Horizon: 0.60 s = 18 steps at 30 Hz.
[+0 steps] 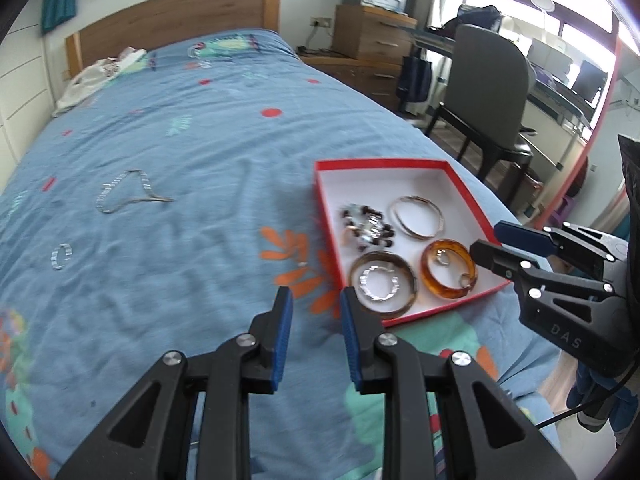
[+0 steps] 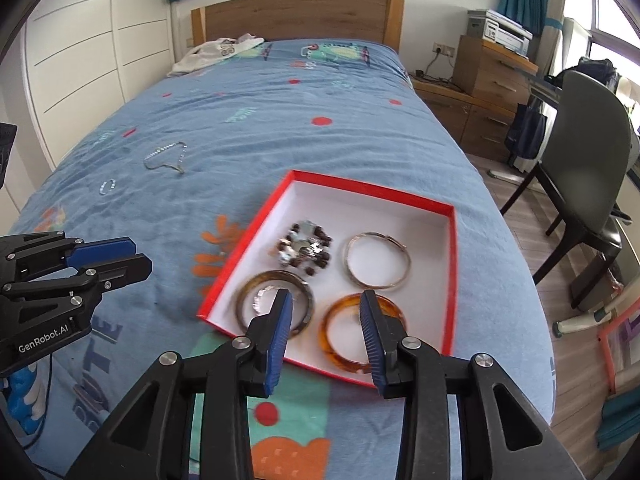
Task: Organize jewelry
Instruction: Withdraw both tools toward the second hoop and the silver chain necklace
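1. Your left gripper (image 1: 316, 294) hangs over the blue bedspread (image 1: 180, 152) with its jaws parted and nothing between them, just left of the red box (image 1: 460, 184).
2. Your right gripper (image 2: 326, 300) hangs above the near edge of that red box (image 2: 454, 240), jaws spread and empty.
3. Inside the box lie an amber bangle (image 2: 340, 344), a dark tortoiseshell bangle (image 2: 306, 296) with a silver bracelet (image 2: 260, 300) within it, thin metal hoops (image 2: 378, 260) and a beaded cluster (image 2: 306, 250).
4. On the bedspread, well apart from the box, lie a silver chain necklace (image 1: 126, 196) and a small silver band (image 1: 62, 256).
5. Beyond the bed stand a wooden headboard (image 1: 176, 16), a grey chair (image 1: 488, 88) and a drawer unit (image 1: 372, 32).
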Available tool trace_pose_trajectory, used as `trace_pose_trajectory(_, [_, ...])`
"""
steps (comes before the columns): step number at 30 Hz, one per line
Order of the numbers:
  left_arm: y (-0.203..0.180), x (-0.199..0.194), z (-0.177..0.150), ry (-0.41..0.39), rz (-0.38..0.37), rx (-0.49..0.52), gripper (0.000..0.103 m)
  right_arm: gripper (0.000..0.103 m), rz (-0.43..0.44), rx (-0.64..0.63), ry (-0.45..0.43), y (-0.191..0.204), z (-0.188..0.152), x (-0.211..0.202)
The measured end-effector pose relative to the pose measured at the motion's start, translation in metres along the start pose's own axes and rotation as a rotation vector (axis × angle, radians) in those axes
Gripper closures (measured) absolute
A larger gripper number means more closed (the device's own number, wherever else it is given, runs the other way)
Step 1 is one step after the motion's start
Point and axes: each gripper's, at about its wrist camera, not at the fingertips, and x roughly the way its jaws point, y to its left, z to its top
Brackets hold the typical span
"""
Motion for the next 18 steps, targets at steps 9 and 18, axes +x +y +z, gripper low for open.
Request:
trace_pose_trajectory(9, [0.039, -0.051, -0.01, -0.06, 0.072, -0.061, 0.075, 0.068, 0.055, -0.045, -0.037, 0.045, 0.008, -0.023])
trace_pose_trajectory(18, [0.074, -0.087, -0.022, -0.107, 0.121, -0.111, 0.069, 0.068, 0.086, -0.097, -0.068, 0.083, 0.019, -0.04])
